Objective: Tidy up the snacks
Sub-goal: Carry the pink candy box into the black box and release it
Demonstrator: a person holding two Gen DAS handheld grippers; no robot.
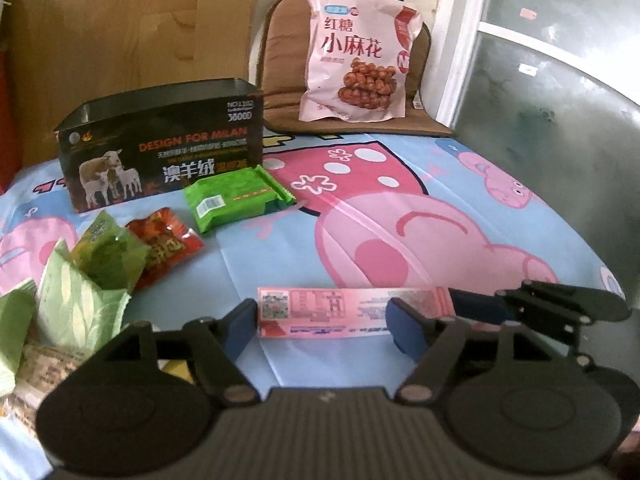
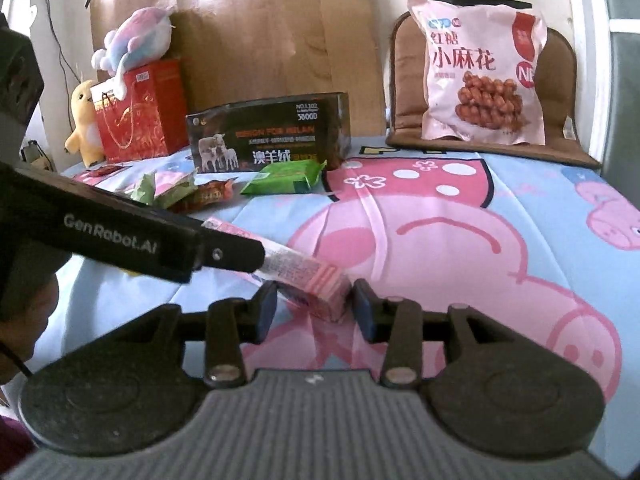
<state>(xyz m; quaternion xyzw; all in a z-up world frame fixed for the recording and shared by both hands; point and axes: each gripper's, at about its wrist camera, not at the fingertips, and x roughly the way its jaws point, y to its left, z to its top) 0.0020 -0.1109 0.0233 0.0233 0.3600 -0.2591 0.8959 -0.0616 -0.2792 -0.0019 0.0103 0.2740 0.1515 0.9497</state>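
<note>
Pink snack box (image 2: 304,280) flat on cartoon sheet (image 2: 520,208), bracketed both ends.
Flanked by left gripper (image 1: 322,318) and right gripper (image 2: 316,304), jaws parted, apparently squaring up before lifting towards black box (image 1: 160,148).

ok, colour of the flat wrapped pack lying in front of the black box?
Green flat pack, with a white barcode label; clearest in the left wrist view, beside the black box.

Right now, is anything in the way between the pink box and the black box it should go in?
Partly. The pink snack box lies between both grippers' jaws. Toward the open black box, the green packet leans at its front and the red packet lies nearby, so lifting over them looks safest.
</note>
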